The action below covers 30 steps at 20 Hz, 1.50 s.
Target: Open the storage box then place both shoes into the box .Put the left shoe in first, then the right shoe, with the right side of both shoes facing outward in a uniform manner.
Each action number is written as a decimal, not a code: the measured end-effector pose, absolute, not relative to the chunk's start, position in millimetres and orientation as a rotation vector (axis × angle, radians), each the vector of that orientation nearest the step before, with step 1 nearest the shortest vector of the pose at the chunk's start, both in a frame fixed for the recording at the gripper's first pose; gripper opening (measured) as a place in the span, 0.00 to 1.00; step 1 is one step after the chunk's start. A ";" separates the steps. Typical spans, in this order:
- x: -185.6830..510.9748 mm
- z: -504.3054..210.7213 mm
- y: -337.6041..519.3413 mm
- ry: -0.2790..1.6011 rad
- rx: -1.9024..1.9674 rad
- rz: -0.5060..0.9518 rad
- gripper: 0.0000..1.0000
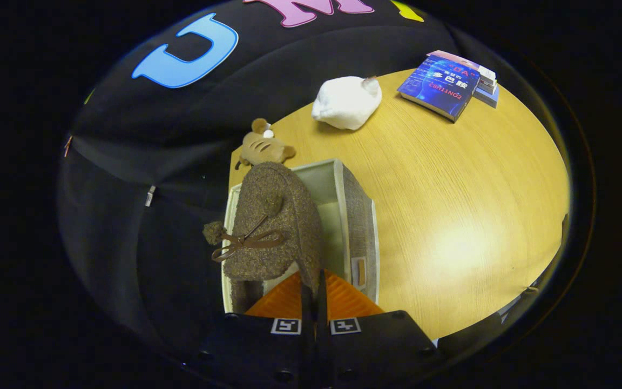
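Woolly brown shoe (273,227) pinched in fingers (289,296) over storage box (357,216), plush toys, books beyond

A recording booth dressed like a home

I see black cloth walls behind a wooden counter (451,216) carrying books (443,84), plush toys (262,148) and a fabric storage box (357,216).

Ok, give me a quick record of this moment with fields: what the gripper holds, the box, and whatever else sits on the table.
gripper: gripper shut on the brown fuzzy shoe, its orange fingers pinched on the shoe's edge
shoe: hangs over the open storage box, bow facing the camera
box: grey fabric, lid off, pale inside, standing at the table's edge
beyond the box: a tan plush toy
further back: a white plush and a stack of books
surface: wooden table
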State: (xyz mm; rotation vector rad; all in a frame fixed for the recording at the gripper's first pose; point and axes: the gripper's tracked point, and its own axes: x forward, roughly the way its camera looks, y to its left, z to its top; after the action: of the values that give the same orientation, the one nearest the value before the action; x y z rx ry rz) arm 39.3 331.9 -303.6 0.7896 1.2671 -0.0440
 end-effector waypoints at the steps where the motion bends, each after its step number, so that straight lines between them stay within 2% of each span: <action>1: 40.8 -305.4 335.0 1.267 0.808 -0.057 0.05; 11: 37.2 -301.0 326.0 1.302 0.703 -0.185 0.05; 17: 32.3 -296.7 326.9 1.322 0.723 -0.170 0.07; 21: 34.2 -288.1 322.4 1.302 0.738 -0.191 0.24; 22: 36.8 -283.3 322.8 1.295 0.749 -0.188 0.34; 24: 40.9 -276.9 319.2 1.270 0.757 -0.175 0.44; 25: 44.3 -273.6 317.6 1.251 0.757 -0.165 0.45; 27: 48.9 -269.4 310.7 1.220 0.749 -0.145 0.57; 28: 48.7 -267.4 310.1 1.218 0.747 -0.137 0.69; 30: 49.8 -262.8 308.0 1.202 0.752 -0.124 0.75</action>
State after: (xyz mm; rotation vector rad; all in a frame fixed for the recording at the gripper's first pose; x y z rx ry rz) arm 49.8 308.0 -262.8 0.7517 1.2019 -0.1238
